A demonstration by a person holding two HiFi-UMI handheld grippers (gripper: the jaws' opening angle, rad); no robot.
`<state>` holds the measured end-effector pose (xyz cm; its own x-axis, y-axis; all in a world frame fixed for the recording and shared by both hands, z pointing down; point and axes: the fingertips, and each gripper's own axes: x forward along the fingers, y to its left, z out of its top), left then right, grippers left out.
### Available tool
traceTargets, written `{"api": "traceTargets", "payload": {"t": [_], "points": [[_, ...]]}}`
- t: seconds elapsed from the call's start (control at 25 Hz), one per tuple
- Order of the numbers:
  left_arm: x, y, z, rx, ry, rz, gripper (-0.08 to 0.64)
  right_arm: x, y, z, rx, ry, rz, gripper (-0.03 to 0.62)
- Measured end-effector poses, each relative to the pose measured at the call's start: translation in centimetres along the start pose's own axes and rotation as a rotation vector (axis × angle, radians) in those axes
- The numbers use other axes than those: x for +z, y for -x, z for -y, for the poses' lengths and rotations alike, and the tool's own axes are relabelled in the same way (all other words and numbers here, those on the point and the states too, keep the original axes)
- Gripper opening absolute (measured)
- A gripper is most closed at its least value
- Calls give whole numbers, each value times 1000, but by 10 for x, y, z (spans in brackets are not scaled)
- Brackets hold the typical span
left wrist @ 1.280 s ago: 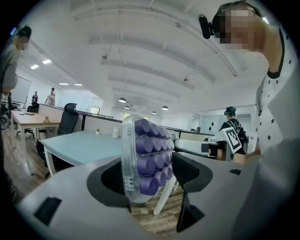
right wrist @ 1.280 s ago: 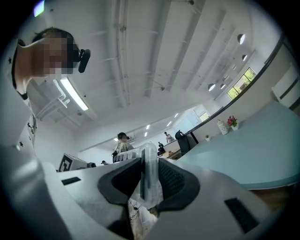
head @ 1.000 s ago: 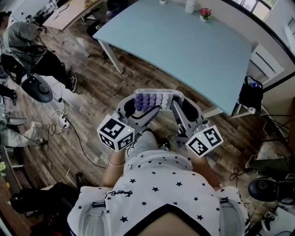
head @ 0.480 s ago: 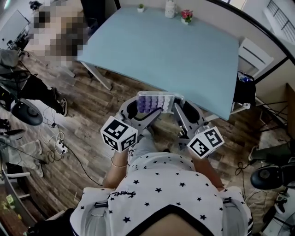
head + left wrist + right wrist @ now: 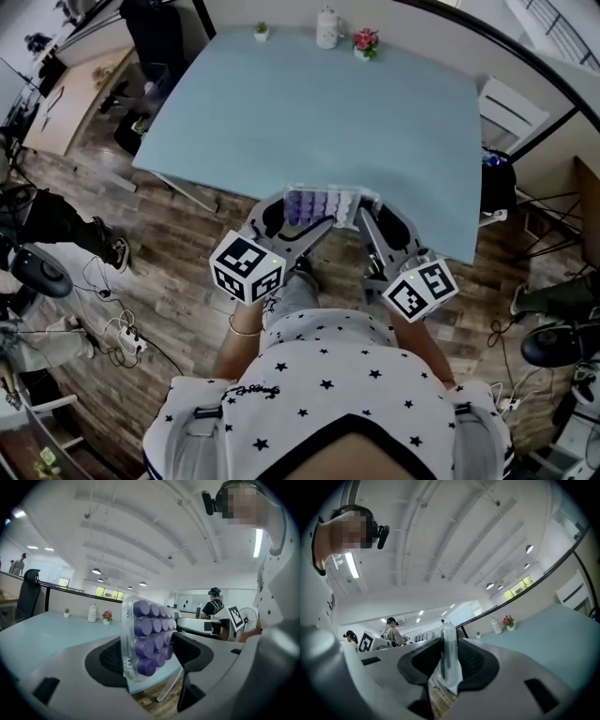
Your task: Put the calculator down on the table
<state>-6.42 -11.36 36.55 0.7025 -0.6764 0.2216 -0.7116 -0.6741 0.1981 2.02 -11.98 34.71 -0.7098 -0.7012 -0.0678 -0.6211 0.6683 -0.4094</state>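
A clear-cased calculator (image 5: 322,203) with purple keys hangs between my two grippers, level with the near edge of the pale blue table (image 5: 328,112). My left gripper (image 5: 292,218) is shut on its left end and my right gripper (image 5: 372,214) on its right end. In the left gripper view the calculator (image 5: 147,637) stands on edge between the pads, keys facing the right-hand jaw. From the right gripper view the calculator (image 5: 449,660) shows edge-on, pinched between both dark pads. The table top (image 5: 553,630) lies just ahead.
At the table's far edge stand a small potted plant (image 5: 261,31), a white jar (image 5: 327,28) and a pot of pink flowers (image 5: 365,42). A white chair (image 5: 511,108) and a black bag (image 5: 497,183) sit at the right end. Cables (image 5: 117,328) trail over the wood floor on the left.
The table has come closer and more square in the head view. The calculator, earlier over the floor short of the table, now sits at its near edge. Both grips look the same.
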Motion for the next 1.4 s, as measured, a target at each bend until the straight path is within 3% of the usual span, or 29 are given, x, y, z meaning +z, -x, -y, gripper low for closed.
{"api": "traceTargets", "payload": {"t": [0.72,1.04,1.4], "points": [[11,-53,-123,-134,7,-88,327,-10,-107,50,-201,-26,8,101],[1,-78,-147,-218,19,-132,328,-23,-121,75,-316,-40,13,101],[-19,-115,-160,-237,77,-185,330,-35,-127,114,-368,-65,-29,101]]}}
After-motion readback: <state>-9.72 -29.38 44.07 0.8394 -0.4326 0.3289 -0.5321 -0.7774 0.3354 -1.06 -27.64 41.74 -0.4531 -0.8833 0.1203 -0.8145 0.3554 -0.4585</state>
